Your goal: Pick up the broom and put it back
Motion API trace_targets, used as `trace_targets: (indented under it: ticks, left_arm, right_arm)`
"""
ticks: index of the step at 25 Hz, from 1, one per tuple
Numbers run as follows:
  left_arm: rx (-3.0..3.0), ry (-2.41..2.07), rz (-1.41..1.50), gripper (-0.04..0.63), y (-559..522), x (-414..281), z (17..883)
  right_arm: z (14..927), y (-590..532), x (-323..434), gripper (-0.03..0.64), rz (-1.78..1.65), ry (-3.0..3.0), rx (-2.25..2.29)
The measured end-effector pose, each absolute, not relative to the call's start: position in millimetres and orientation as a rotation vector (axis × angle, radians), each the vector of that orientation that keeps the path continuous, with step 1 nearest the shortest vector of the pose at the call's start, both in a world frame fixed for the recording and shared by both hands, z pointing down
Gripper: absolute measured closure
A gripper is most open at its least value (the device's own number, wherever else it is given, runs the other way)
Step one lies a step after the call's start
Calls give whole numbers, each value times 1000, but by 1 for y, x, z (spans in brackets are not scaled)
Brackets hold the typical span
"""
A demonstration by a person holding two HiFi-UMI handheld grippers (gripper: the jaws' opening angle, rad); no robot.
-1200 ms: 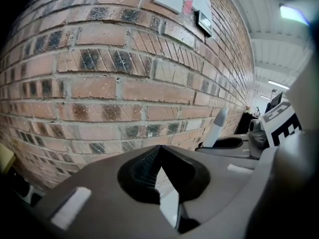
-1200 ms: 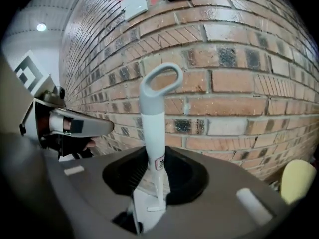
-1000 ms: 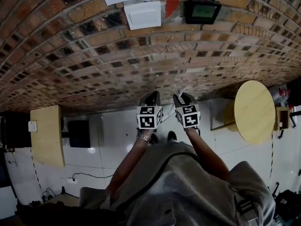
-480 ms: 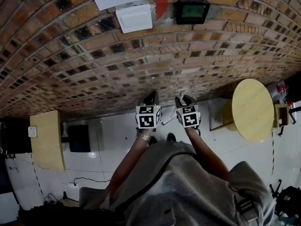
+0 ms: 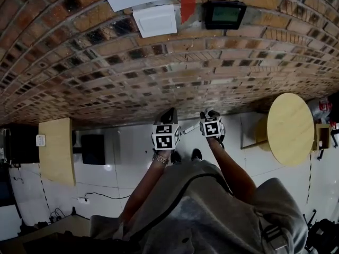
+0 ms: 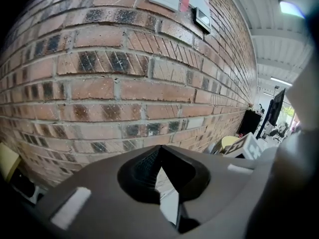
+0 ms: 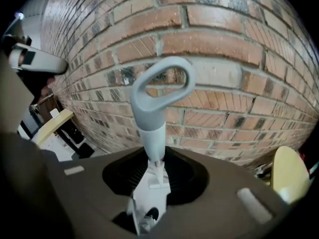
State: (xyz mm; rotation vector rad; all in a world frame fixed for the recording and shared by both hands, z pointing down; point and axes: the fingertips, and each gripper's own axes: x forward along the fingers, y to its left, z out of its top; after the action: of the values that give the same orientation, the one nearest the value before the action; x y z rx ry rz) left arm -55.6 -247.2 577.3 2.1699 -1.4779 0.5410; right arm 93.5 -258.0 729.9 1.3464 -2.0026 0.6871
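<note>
The right tongs (image 7: 155, 168) are dropping beside the brick wall (image 5: 159, 62), clamping the broom (image 7: 152, 128) by its looped handle mid-frame. The left tongs (image 6: 159, 151) are sitting pinched shut, seemingly empty. Set-down is nearing.

Head view steeply down from above; both gripper views close along their jaws, toward the same brick wall (image 5: 159, 62).

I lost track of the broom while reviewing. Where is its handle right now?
The broom handle is at the centre of the right gripper view, clamped in the right tool. Its loop end points toward the brick wall.
</note>
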Motion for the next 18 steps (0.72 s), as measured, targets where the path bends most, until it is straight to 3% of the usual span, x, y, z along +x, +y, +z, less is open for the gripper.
trace_targets:
  ticks: [7, 15, 18]
  left_arm:
    - [2096, -1492, 598, 598, -228, -69, 596]
    - [2036, -1525, 628, 597, -222, -87, 607]
    - [2033, -1531, 625, 598, -223, -91, 607]
  right_arm:
    - [800, -298, 95, 517, 771, -1893, 1308]
    - [806, -353, 98, 515, 731, -1912, 1335]
    - [804, -357, 99, 436, 735, -1890, 1326]
